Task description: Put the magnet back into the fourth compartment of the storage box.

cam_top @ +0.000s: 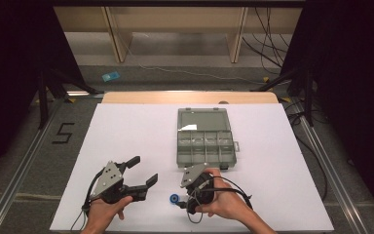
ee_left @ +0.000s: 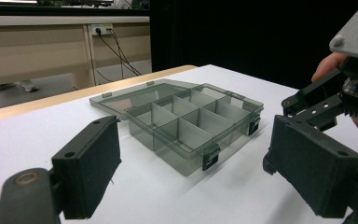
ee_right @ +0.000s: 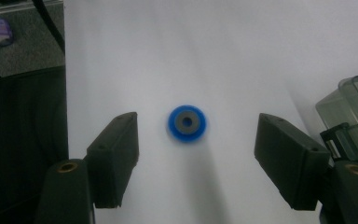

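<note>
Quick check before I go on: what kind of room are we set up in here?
Probably a lab recording station rather than a home or shop: a white table fenced by black curtains, aluminium rails and loose cables on the floor, and a taped number 5 beside it.

Compartment box point(cam_top: 206, 143) lies on the white board point(cam_top: 126, 126), right of centre, lid hinged open toward the far edge. Small wheel point(cam_top: 174, 199) lies on the board near the front edge, ahead of the box's left corner. Left gripper point(cam_top: 143, 171) sits left of the wheel; right gripper point(cam_top: 185, 202) just right of it, pointing down over it. In the right gripper view the wheel point(ee_right: 187, 123) lies between the spread jaws, touching neither.
</note>
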Action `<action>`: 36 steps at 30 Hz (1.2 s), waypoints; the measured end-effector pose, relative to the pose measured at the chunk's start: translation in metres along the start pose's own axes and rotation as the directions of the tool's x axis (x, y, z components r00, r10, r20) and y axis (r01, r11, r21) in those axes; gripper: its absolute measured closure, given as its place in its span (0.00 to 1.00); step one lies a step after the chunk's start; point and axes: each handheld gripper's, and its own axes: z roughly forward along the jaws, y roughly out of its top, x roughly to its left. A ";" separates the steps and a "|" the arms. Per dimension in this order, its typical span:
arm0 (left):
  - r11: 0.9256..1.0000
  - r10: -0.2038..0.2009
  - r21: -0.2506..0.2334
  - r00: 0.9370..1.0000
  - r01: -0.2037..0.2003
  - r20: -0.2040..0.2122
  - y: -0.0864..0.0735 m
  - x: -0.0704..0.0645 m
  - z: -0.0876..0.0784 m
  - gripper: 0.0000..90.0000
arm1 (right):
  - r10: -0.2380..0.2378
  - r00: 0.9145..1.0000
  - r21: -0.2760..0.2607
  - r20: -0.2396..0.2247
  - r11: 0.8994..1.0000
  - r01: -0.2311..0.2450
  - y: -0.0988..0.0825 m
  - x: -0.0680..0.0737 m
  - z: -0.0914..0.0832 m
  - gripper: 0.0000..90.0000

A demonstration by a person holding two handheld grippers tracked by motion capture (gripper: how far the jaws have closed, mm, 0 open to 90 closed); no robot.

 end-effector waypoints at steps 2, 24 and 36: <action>1.000 0.002 0.000 1.000 -0.002 -0.003 0.000 0.000 0.000 0.18 | -0.006 1.000 0.013 -0.005 1.000 0.006 0.002 0.000 0.003 0.37; 1.000 0.022 -0.017 1.000 -0.023 -0.022 0.001 0.003 -0.001 0.18 | -0.050 0.997 0.148 -0.066 0.987 0.060 0.016 -0.001 0.038 0.52; 1.000 0.021 -0.017 1.000 -0.021 -0.022 0.001 0.003 -0.002 0.18 | -0.038 0.996 0.195 -0.078 0.979 0.053 0.017 -0.005 0.046 0.61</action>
